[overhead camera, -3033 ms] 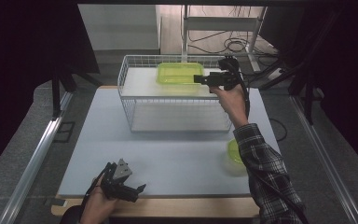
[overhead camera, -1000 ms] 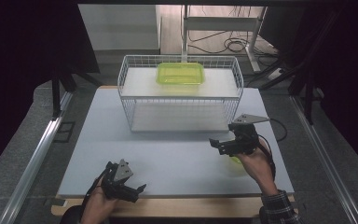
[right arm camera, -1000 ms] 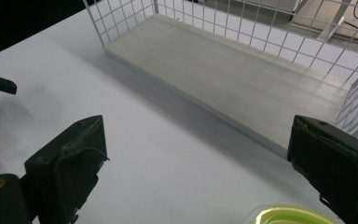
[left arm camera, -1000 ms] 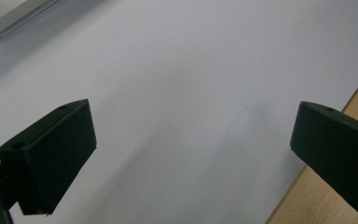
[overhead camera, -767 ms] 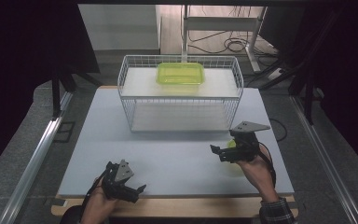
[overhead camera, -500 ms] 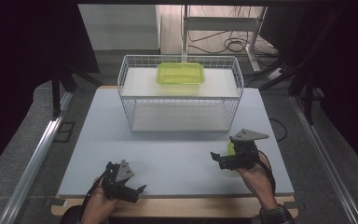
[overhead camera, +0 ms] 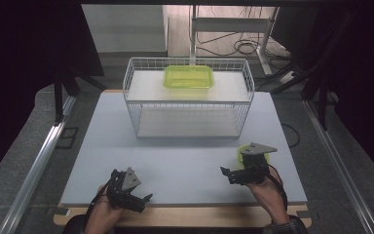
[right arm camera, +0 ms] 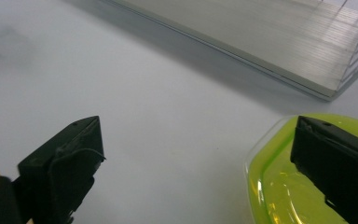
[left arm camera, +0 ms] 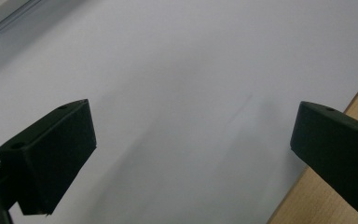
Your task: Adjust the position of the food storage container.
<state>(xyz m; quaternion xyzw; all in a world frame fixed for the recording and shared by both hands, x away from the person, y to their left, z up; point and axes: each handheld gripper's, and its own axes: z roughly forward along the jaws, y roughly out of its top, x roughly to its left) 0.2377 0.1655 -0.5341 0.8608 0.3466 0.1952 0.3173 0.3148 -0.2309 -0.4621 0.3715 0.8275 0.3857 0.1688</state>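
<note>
A yellow-green rectangular container (overhead camera: pixel 189 77) sits on the top shelf of a white wire rack (overhead camera: pixel 135 105) at the back of the table. A second yellow-green piece, round-edged and shallow (overhead camera: pixel 242 152), lies on the white table near the right front. My right gripper (overhead camera: pixel 228 174) hovers low just in front of it, jaws pointing left and open. In the right gripper view the green piece (right arm camera: pixel 279 186) lies partly behind the right jaw, with nothing held in the right gripper (right arm camera: pixel 196 126). My left gripper (overhead camera: pixel 145 202) rests open at the front left, and in its own view the left gripper (left arm camera: pixel 191 121) is over bare table.
The rack's lower shelf board (right arm camera: pixel 261 42) lies close ahead of the right gripper. A wooden table edge (left arm camera: pixel 354 98) runs beside the left gripper. Metal rails (overhead camera: pixel 39 161) flank the white table top (overhead camera: pixel 185 161), and cables (overhead camera: pixel 243 46) lie on the floor beyond.
My right gripper came down from the rack's top shelf to the front right of the table, then drew back toward the person. The left gripper stayed put.
</note>
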